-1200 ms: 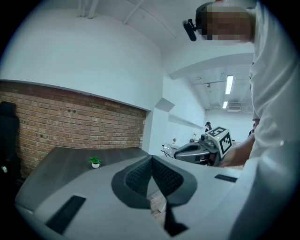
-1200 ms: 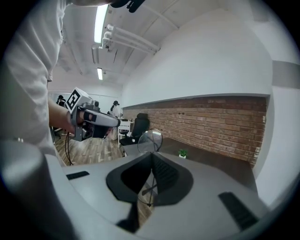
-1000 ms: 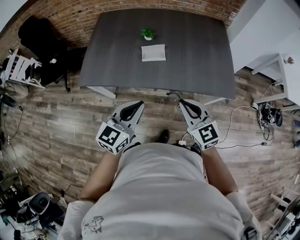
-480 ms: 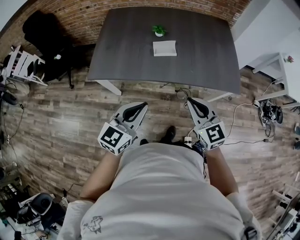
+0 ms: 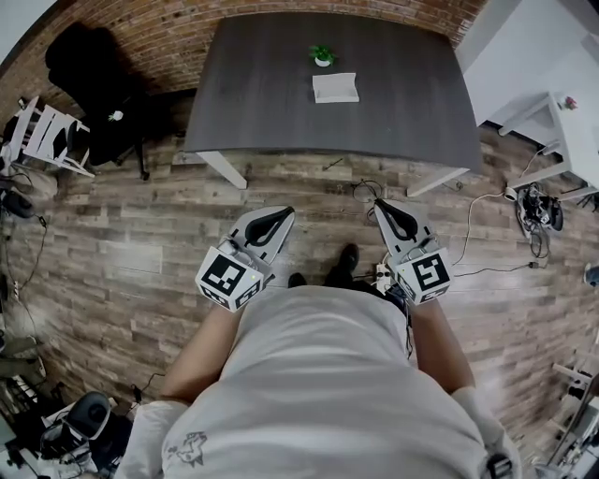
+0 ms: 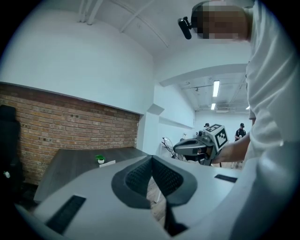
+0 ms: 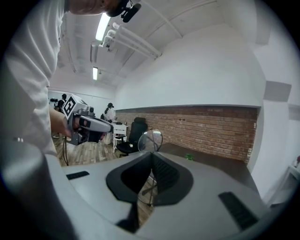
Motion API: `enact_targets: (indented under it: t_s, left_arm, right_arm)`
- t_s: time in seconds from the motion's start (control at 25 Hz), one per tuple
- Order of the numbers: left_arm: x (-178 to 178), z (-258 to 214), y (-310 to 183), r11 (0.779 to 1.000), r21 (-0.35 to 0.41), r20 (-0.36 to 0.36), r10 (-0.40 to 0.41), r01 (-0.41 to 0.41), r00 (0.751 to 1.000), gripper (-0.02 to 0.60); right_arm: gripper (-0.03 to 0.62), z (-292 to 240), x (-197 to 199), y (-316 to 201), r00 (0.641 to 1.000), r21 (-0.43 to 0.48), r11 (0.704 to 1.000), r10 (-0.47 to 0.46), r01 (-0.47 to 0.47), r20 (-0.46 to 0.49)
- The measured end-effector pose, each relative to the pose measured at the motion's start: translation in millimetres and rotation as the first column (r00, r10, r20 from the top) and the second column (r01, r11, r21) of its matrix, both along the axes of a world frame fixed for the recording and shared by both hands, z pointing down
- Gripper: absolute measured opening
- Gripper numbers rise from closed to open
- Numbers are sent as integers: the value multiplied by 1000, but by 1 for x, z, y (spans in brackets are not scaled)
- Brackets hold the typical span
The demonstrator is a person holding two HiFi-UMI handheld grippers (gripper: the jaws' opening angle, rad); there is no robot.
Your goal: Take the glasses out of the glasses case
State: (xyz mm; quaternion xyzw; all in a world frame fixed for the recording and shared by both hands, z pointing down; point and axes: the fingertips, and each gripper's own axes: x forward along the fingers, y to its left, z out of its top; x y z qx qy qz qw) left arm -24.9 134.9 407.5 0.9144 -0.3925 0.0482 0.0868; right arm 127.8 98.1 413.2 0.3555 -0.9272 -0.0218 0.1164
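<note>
I see both grippers held out over the wooden floor [image 5: 131, 243], in front of the person's body and short of the bench [image 5: 271, 103]. The left gripper [image 5: 270, 221] has its 2 jaws pressed together with nothing between them, as its own view shows plainly. The right gripper [image 5: 389, 215] is the same, jaws closed tip to tip on nothing that I can make out. A pale round ring [image 7: 150, 139] on a thin stem shows past its tips, and I cannot tell what it is. The glasses case [image 5: 335, 87], white and flat, lies on the dark bench towards its far side, just beside 1 small potted plant [image 5: 323, 55]. It is well apart from both grippers. A black chair [image 5: 89, 70] stands to the left of the bench, against the brick wall [image 5: 168, 28].
</note>
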Motion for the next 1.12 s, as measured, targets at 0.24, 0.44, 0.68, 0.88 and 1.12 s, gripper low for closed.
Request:
enact_targets:
  t_s: [0.24,0.44,0.68,0.88,1.12]
  left_arm:
    - [-14,1,25,1000,-1,-5,20,-20,1000,11]
    - [-30,6,41,1000,-7,-11,14,-14,1000,11]
    - [-39,4,52,1000,-2,-13,7,-7,1000,11]
    - [-42,1,57,1000,0,-24,6,-6,1000,11]
    - [-41,1,60,1000,0,-35,8,-8,999,11]
  right_arm:
    - [14,-3,-13,31,1000,4,1000,23,-23,13]
    - [15,-3,-22,54,1000,4,1000,17,-17,7]
    - [15,-3,-21,74,1000,-19,1000,13,-13,11]
    - [15,-10,-22,84,1000,-9,1000,18,-18,18]
    - [14,-11,-23,93,1000,4,1000,15,-15,21]
